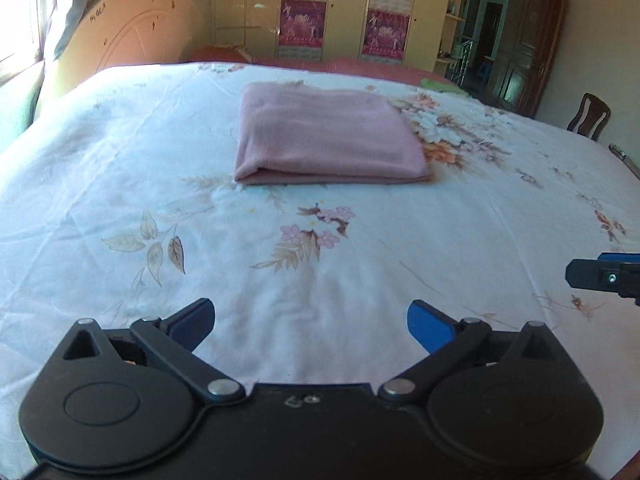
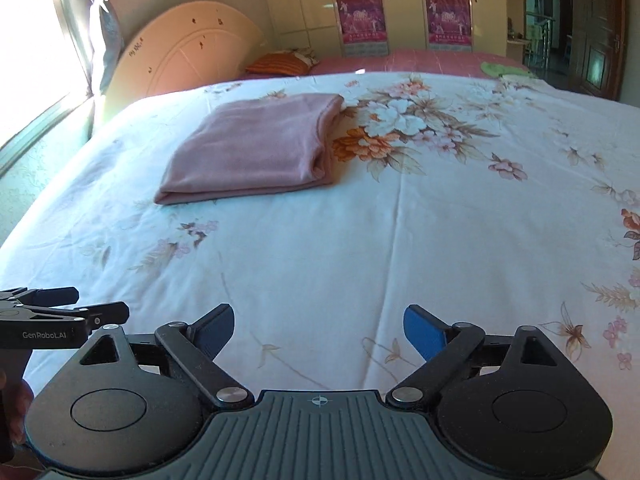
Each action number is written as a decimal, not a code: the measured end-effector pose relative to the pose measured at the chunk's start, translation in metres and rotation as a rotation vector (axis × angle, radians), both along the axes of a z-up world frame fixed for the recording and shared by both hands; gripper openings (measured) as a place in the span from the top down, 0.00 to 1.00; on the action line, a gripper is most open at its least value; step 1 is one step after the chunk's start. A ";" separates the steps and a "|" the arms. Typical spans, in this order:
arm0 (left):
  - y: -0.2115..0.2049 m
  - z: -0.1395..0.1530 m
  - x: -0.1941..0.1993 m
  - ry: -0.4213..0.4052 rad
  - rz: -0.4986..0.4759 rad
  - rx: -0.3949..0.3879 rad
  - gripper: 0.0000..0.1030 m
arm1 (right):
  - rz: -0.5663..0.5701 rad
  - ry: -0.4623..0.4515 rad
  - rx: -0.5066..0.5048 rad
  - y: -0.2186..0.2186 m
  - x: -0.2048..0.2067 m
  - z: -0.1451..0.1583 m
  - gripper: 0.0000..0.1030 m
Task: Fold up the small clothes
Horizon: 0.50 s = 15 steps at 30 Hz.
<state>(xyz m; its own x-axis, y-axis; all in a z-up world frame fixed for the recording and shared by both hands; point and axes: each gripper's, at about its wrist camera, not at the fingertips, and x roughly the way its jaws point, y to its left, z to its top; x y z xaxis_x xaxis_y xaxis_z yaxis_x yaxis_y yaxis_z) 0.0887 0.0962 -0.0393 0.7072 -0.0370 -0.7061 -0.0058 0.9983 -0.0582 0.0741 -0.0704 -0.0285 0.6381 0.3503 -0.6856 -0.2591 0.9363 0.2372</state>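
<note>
Sunlit bedroom, white floral bedsheet [image 1: 120, 152] stretched across the bed, both grippers empty above it.

Left gripper [image 1: 310, 322] hangs over bare sheet with its blue-padded jaws spread wide, nothing between them; right gripper [image 2: 318, 326] stands just beside it, jaws spread wide too and gripping nothing, and each one pokes into the edge of the other's view. Out ahead, well apart from both, lies the pink knitted garment [image 1: 328, 136], folded into a neat flat rectangle on the sheet, its doubled edge facing the grippers, just beside the big orange-and-white flower print [image 2: 384, 132]. Beyond the bed, a cream arched headboard [image 2: 188, 48] leans against the wall by the bright window, and pale yellow wardrobe doors [image 1: 244, 4] carry magenta posters [image 1: 302, 20].
</note>
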 end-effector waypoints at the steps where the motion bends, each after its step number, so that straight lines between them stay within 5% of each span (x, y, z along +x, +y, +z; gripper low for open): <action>1: -0.003 0.012 -0.008 -0.031 -0.008 0.006 0.00 | -0.001 -0.020 0.015 0.001 -0.008 0.010 0.08; 5: -0.013 0.049 -0.037 -0.123 -0.002 0.042 0.00 | -0.015 -0.110 0.060 0.007 -0.037 0.049 0.00; 9: -0.022 0.081 -0.056 -0.218 0.001 0.017 0.00 | -0.042 -0.224 -0.066 0.018 -0.064 0.074 0.00; 15: -0.040 0.099 -0.066 -0.282 -0.033 0.027 0.00 | -0.050 -0.232 -0.031 0.007 -0.080 0.084 0.00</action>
